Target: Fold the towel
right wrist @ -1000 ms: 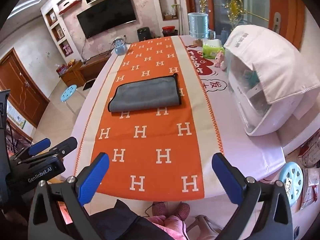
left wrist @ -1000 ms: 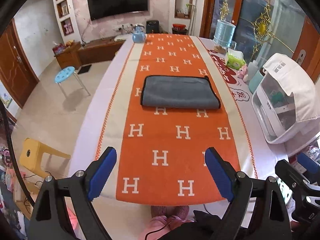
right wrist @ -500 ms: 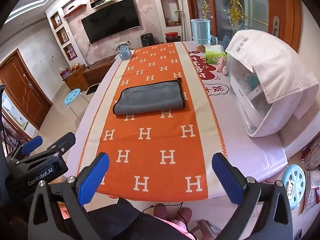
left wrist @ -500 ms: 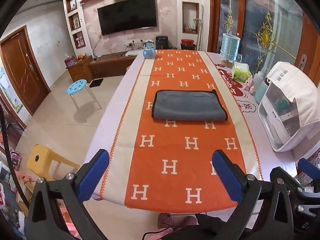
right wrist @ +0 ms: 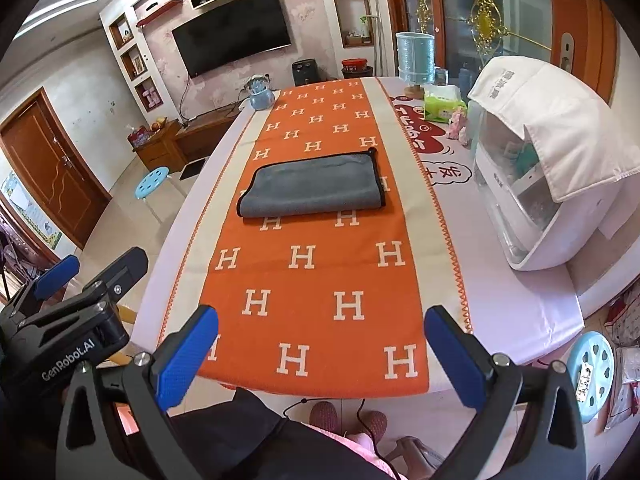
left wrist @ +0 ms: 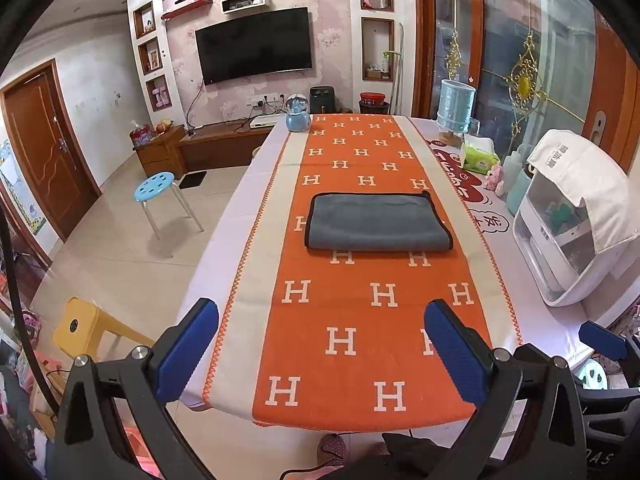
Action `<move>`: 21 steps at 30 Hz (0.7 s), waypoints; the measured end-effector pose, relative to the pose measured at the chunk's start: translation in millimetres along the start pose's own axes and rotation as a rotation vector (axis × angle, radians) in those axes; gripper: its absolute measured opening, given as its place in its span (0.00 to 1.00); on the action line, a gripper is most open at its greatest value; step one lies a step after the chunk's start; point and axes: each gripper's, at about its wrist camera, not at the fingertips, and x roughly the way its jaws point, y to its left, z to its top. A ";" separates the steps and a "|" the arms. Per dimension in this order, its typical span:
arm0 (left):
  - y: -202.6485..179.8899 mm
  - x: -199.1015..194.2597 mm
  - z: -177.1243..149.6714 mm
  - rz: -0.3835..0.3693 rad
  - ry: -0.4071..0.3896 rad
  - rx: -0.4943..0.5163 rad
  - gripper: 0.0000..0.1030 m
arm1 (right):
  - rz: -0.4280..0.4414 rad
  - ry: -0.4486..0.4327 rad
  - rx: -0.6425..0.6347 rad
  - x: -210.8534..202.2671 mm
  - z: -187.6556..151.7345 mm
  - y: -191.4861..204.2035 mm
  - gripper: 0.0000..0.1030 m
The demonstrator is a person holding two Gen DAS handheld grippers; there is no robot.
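A grey towel with a black hem lies folded flat in a rectangle on the orange runner, about mid-table; it also shows in the right wrist view. My left gripper is open and empty, held back over the table's near edge, well short of the towel. My right gripper is open and empty too, at the near edge, to the right of the left one. The left gripper's body shows at the lower left of the right wrist view.
A white covered appliance stands at the table's right side. A tissue pack, a blue bucket on a stand and a blue globe sit further back. Stools stand on the floor to the left.
Both grippers have drawn back and up from the table, so the towel looks farther off and more of the room shows. The towel has not moved. Both stay open.
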 end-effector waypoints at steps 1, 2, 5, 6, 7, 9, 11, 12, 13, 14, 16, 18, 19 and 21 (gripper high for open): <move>-0.2 0.4 -0.5 0.003 0.000 0.001 0.99 | -0.002 0.002 0.000 0.3 0.0 -0.2 1.00; 0.0 0.8 -0.7 0.007 0.001 0.001 0.99 | -0.003 0.003 -0.001 0.6 0.2 0.3 1.00; 1.8 1.6 -1.5 0.010 0.006 -0.003 0.99 | -0.002 0.012 -0.007 2.5 0.4 1.9 1.00; 2.1 2.0 -1.5 0.010 0.008 -0.004 0.99 | -0.001 0.015 -0.009 3.5 1.0 2.4 1.00; 1.7 2.3 -1.6 0.012 0.009 -0.004 0.99 | -0.001 0.017 -0.009 4.2 1.2 2.8 1.00; 1.4 2.9 -1.6 0.012 0.010 -0.004 0.99 | 0.001 0.022 -0.007 6.4 1.9 2.4 1.00; 1.0 2.7 -2.0 0.011 0.012 -0.004 0.99 | -0.001 0.030 -0.001 8.6 2.3 1.5 1.00; 1.4 3.1 -2.0 0.010 0.016 -0.004 0.99 | -0.001 0.035 0.001 9.8 2.5 1.3 1.00; 1.2 5.2 -2.0 0.010 0.019 -0.004 0.99 | -0.002 0.037 0.001 10.3 2.4 1.4 1.00; 1.2 6.2 -2.2 0.009 0.022 -0.004 0.99 | -0.003 0.039 0.001 10.7 2.4 1.4 1.00; 1.4 7.1 -2.6 0.009 0.025 -0.002 0.99 | -0.005 0.042 0.003 11.6 2.5 1.7 1.00; 1.6 7.4 -2.7 0.007 0.026 -0.003 0.99 | -0.007 0.042 0.004 11.8 2.1 1.5 1.00; 1.5 9.1 -2.7 0.006 0.028 -0.002 0.99 | -0.008 0.043 0.004 12.5 2.3 1.1 1.00; 1.0 11.4 -2.8 0.004 0.030 -0.002 0.99 | -0.011 0.045 0.005 13.1 1.6 1.9 1.00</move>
